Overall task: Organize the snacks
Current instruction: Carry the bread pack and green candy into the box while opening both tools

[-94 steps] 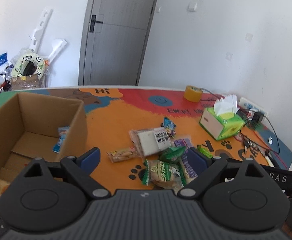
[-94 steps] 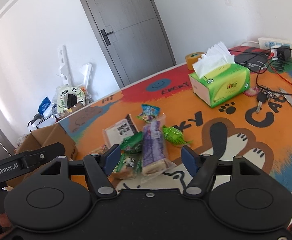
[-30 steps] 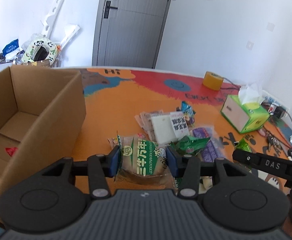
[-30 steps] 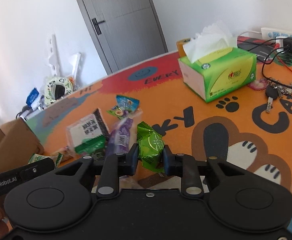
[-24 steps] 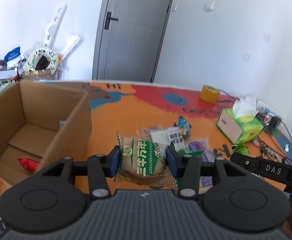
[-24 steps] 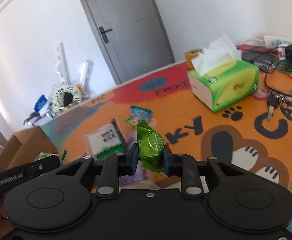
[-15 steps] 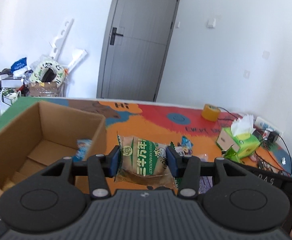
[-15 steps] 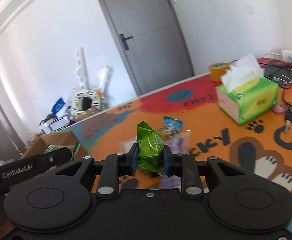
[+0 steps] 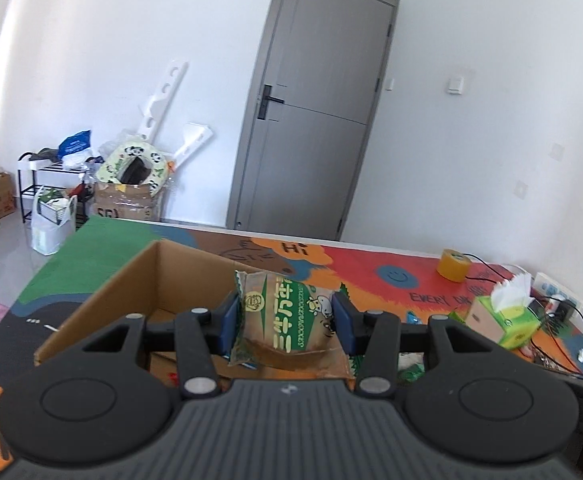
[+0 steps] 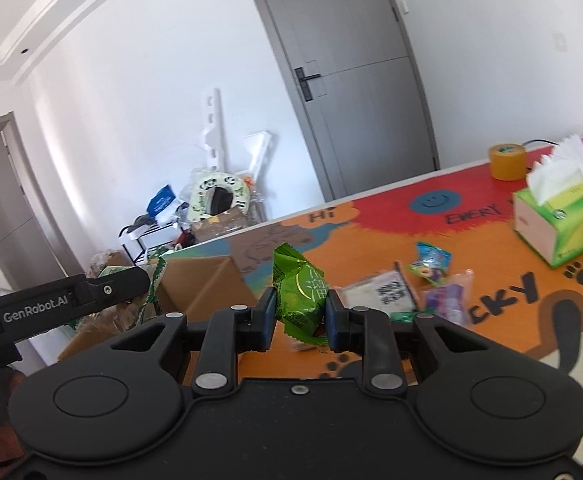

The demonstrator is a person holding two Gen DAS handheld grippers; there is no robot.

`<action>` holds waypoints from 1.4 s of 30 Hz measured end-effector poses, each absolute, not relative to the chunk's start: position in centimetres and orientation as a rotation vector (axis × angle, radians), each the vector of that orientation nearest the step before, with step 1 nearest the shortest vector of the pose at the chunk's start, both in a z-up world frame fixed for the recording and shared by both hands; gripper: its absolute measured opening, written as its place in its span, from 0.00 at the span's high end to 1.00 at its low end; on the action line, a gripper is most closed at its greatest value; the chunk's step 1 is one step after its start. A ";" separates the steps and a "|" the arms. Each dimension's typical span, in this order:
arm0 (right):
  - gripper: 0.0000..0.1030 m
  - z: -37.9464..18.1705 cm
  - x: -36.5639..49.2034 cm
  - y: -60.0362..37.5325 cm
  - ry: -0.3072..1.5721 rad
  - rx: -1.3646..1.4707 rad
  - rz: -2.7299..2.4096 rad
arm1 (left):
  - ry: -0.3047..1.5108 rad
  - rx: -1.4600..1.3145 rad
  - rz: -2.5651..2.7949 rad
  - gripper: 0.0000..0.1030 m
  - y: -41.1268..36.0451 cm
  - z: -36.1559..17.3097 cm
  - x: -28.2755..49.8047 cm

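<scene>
My left gripper (image 9: 285,322) is shut on a green and white bread packet (image 9: 285,322) and holds it over the open cardboard box (image 9: 103,308), above its near right side. My right gripper (image 10: 297,316) is shut on a small bright green snack packet (image 10: 299,298), raised above the table to the right of the box (image 10: 203,292). Several loose snacks lie on the orange mat: a white and black packet (image 10: 383,292), a purple packet (image 10: 443,300) and a blue packet (image 10: 431,262). The left gripper's body (image 10: 51,306) shows at the left of the right wrist view.
A green tissue box (image 10: 559,224) and a yellow tape roll (image 10: 507,162) stand at the far right of the table (image 9: 371,272). Cables and a power strip (image 9: 557,292) lie by the wall. A grey door (image 9: 311,132) and a cluttered rack (image 9: 71,184) are behind the table.
Both grippers closed on packets, lifted them off the table and carried them left. The left one now hangs over the box; the right one has neared it.
</scene>
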State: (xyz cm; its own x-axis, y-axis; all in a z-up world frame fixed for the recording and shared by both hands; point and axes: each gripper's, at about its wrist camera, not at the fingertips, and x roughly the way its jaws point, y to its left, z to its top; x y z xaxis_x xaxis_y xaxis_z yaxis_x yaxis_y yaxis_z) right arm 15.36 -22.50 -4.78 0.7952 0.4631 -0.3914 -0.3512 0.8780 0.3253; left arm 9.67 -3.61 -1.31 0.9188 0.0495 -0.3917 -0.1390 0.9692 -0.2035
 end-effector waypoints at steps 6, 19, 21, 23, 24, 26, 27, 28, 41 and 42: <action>0.75 -4.2 15.2 -20.0 0.476 0.222 0.478 | 0.388 -0.259 0.141 0.54 -0.9 -1.5 9.2; 0.75 -3.9 16.1 -15.1 0.488 0.165 0.519 | 0.406 -0.371 0.222 0.47 4.4 -2.9 9.6; 0.75 -4.0 16.2 -14.5 0.495 0.158 0.526 | 0.406 -0.394 0.234 0.44 5.2 -3.0 9.3; 0.75 -4.0 16.3 -13.9 0.501 0.154 0.536 | 0.400 -0.394 0.242 0.40 5.7 -2.8 8.8; 0.75 -4.1 16.4 -13.5 0.505 0.153 0.542 | 0.398 -0.396 0.245 0.39 5.9 -2.6 8.6; 0.75 -4.1 16.4 -12.9 0.509 0.152 0.554 | 0.387 -0.396 0.247 0.34 6.3 -2.3 8.1; 0.75 -4.1 16.3 -12.5 0.511 0.152 0.562 | 0.384 -0.392 0.252 0.32 6.3 -2.2 7.9; 0.75 -4.1 16.3 -12.2 0.512 0.154 0.569 | 0.382 -0.389 0.257 0.30 6.5 -2.1 7.8; 0.39 -3.5 15.7 -12.2 0.497 0.183 0.543 | 0.418 -0.405 0.298 0.17 7.7 -2.0 7.3; 0.36 -3.5 15.5 -12.7 0.496 0.186 0.530 | 0.420 -0.404 0.294 0.16 7.5 -2.0 7.3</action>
State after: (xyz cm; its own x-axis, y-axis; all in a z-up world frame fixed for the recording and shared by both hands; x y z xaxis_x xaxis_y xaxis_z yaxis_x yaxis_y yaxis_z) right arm 15.52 -12.65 -3.53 0.7486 0.5256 -0.4042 -0.4375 0.8496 0.2945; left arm 7.26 7.48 -2.01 0.8732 0.1911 -0.4483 -0.3551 0.8795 -0.3167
